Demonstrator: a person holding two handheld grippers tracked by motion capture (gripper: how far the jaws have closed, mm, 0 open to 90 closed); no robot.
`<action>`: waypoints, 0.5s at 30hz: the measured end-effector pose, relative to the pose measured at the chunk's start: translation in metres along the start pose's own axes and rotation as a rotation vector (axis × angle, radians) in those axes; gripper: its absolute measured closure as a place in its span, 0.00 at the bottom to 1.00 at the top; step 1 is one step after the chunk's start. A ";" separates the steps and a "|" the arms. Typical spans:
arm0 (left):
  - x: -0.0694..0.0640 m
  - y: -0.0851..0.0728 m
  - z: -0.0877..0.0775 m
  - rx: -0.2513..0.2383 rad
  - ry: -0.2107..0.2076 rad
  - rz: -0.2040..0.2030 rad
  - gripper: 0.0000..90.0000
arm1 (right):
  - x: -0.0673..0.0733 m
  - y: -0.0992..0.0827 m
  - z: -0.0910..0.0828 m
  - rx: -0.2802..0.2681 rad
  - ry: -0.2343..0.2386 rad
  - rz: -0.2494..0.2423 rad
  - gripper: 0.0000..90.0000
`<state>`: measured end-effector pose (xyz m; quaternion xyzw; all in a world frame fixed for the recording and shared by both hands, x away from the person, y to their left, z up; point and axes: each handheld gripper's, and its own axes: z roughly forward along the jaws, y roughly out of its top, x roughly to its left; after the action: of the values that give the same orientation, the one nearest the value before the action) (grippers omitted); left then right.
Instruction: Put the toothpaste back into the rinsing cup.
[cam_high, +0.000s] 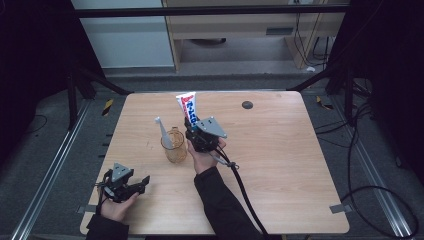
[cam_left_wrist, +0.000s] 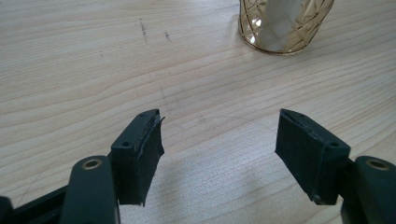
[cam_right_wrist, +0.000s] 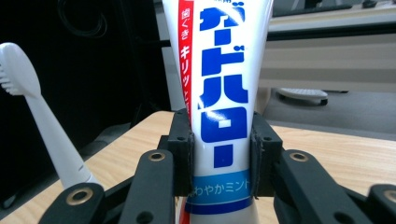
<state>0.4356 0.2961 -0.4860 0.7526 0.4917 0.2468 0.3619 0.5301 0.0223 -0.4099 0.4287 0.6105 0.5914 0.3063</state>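
While the left tool (cam_high: 142, 183) rests low at the near edge of the worktop (cam_high: 280, 165) with its jaws spread apart and nothing between them, the work belongs to the other hand. A little farther in, the right tool (cam_high: 192, 129) stands upright and is clenched on a toothpaste tube (cam_high: 188, 106); in the right gripper view the two pads press on both flat sides of the tube (cam_right_wrist: 224, 116), which points straight up with its white, blue and red print facing the camera. Just beside it, on the left, stands an amber glass cup (cam_high: 175, 146), and a white toothbrush (cam_high: 163, 131) leans inside it with the head up. The left gripper view shows the bottom of this cup (cam_left_wrist: 285, 28) not far ahead. I judge that the step in hand is carrying the tube to the cup. The next move calls for bringing the tube above the cup opening, lowering it beside the toothbrush without tipping the cup, and only then letting go.
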 end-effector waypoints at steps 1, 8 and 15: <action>0.000 0.000 0.000 0.000 0.000 0.000 0.34 | 0.001 0.000 0.001 -0.005 0.001 0.004 0.75; 0.000 0.000 0.000 -0.003 -0.001 -0.004 0.34 | 0.006 -0.002 0.008 -0.024 0.017 0.012 0.75; 0.000 0.000 0.000 -0.004 -0.002 -0.003 0.34 | 0.013 -0.006 0.014 -0.040 0.031 0.018 0.75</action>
<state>0.4355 0.2961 -0.4859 0.7513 0.4921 0.2466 0.3641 0.5354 0.0407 -0.4159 0.4189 0.5991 0.6128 0.3001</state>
